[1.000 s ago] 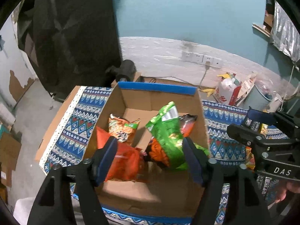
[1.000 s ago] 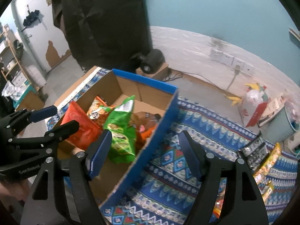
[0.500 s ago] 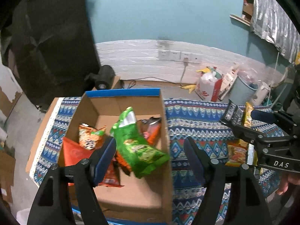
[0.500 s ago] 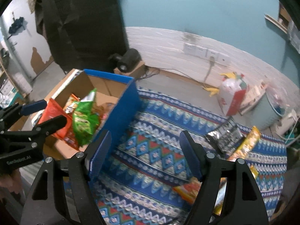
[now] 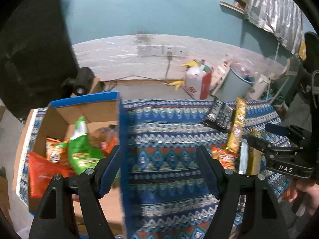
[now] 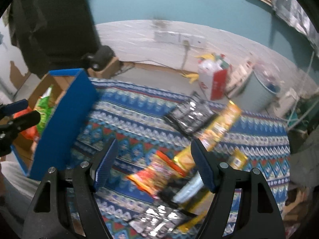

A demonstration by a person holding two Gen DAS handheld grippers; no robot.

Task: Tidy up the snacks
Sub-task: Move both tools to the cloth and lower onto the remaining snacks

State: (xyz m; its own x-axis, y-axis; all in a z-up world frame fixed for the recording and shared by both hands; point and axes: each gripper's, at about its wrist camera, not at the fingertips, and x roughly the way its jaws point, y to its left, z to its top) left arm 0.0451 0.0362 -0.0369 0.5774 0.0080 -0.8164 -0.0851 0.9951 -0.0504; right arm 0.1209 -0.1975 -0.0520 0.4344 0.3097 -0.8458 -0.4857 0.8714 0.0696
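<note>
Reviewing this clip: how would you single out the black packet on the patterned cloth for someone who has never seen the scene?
Start from the blue-edged cardboard box at the left end of the patterned cloth and look across toward the far right. The black packet lies flat there, beside a long yellow packet. It is the one with the dark wrapper with silvery glints; those nearest it are yellow, orange or red.

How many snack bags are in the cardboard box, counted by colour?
Green bags: 1
Orange or red bags: 3, one partly hidden
Total: 4
</note>
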